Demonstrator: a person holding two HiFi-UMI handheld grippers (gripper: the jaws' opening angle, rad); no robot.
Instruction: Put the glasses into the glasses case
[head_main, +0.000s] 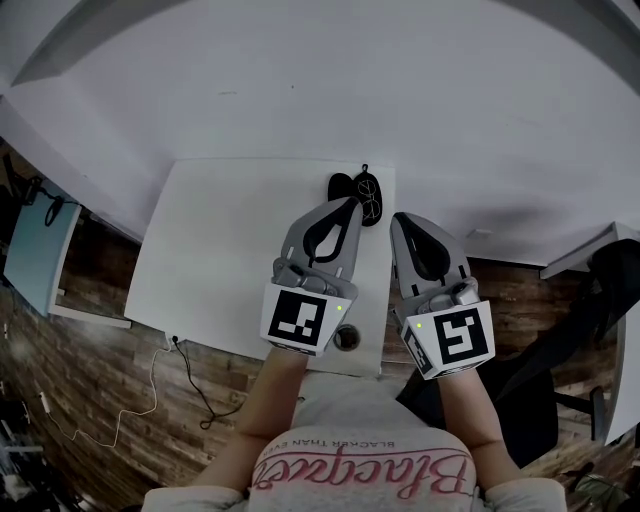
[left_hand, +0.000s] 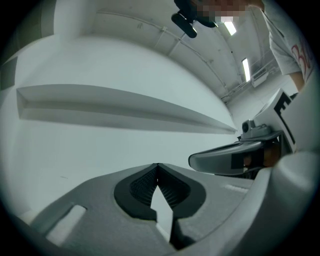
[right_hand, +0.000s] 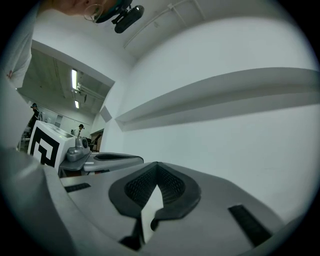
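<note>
**Both grippers shut and empty, glasses outside the case**

Low in the frame, the person holds the left gripper and right gripper side by side over the white table. Each has its jaws pressed together on nothing, which reads as a waiting pose rather than a reach. Beyond their tips, at the table's far edge in upper centre, the glasses lie folded just beside the dark glasses case (open or closed, I cannot tell). Only the head view shows them. Both gripper views tilt up at bare wall, each catching the other gripper alongside.
</note>
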